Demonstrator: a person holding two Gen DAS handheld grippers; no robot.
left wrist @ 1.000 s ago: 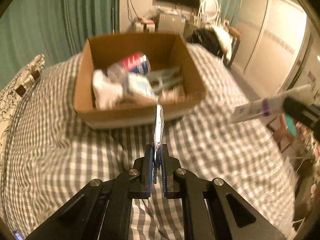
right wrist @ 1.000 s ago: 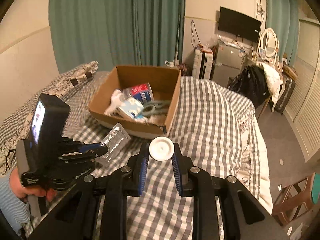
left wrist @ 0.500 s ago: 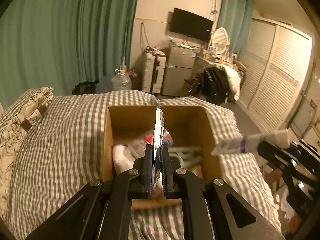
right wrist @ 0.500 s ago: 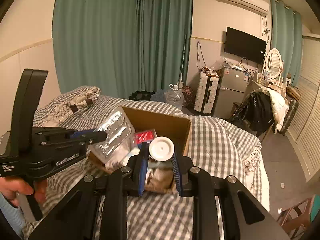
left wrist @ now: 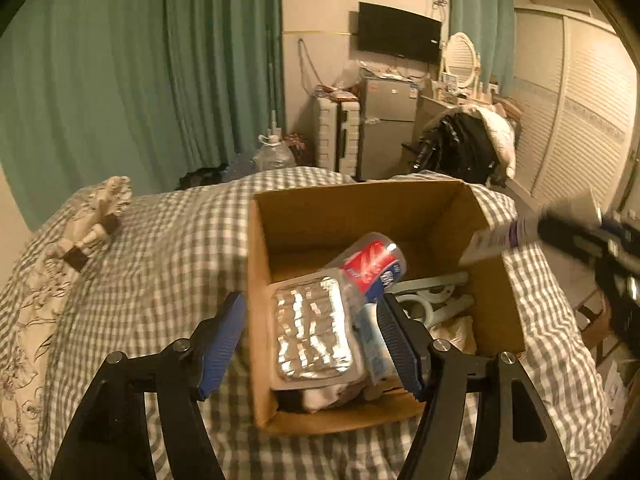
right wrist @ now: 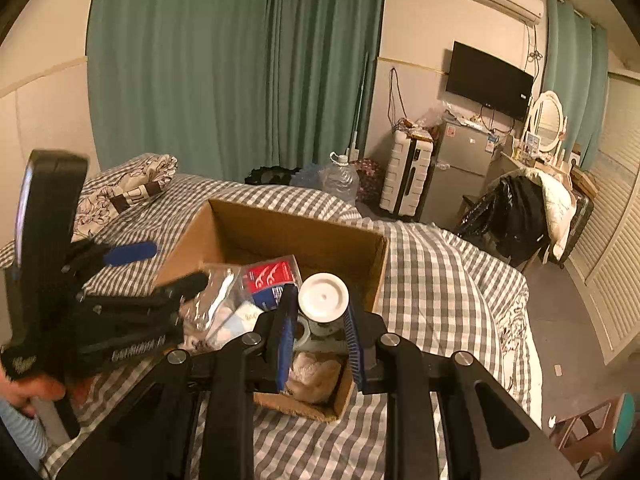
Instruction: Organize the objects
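Note:
An open cardboard box (left wrist: 490,308) sits on the checked bed; it also shows in the right wrist view (right wrist: 280,228). My left gripper (left wrist: 312,336) is open just above the box's near left part. A silver foil blister pack (left wrist: 312,332) lies flat on the things in the box, between the open fingers and free of them. My right gripper (right wrist: 318,334) is over the box's near right corner, its jaws around a white tube whose round cap (right wrist: 323,293) faces the camera. The tube's blurred tail (left wrist: 492,240) shows over the box's right wall in the left wrist view.
The box also holds a red and blue packet (left wrist: 372,264), white hangers (left wrist: 432,296) and pale cloth (right wrist: 312,376). A patterned pillow (right wrist: 128,188) lies at the bed's far left. A suitcase (right wrist: 406,172), fridge and chair with clothes stand beyond the bed.
My left gripper has opened and the foil pack has dropped flat into the box. My right gripper has moved with the tube over the box, its jaws now a little wider.

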